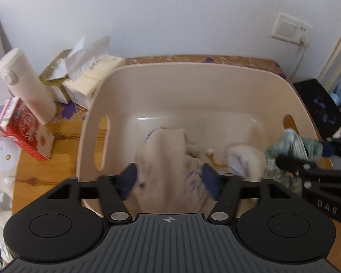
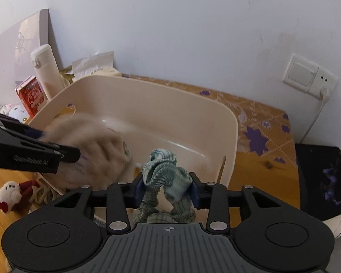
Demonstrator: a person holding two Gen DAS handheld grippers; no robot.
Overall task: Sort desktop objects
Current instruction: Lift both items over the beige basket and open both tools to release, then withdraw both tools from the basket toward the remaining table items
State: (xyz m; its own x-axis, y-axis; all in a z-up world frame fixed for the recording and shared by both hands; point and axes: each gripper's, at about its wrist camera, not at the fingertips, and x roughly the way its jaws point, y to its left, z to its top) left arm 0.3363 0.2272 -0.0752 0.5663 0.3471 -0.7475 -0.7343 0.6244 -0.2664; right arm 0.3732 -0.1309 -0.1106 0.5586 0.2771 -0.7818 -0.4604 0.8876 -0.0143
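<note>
A beige plastic basin stands on the wooden table. My left gripper hangs over its near side with its jaws wide apart. Between its pads is a blurred beige cloth with purple stitching, its lower part lying in the basin. My right gripper is at the basin's right end, its blue pads against a bunched green checked cloth. A white fabric piece lies on the basin floor.
Left of the basin stand a white flask, a red carton and tissue packs. Plush toys lie at the table's left. A black box sits off the right edge, below a wall socket.
</note>
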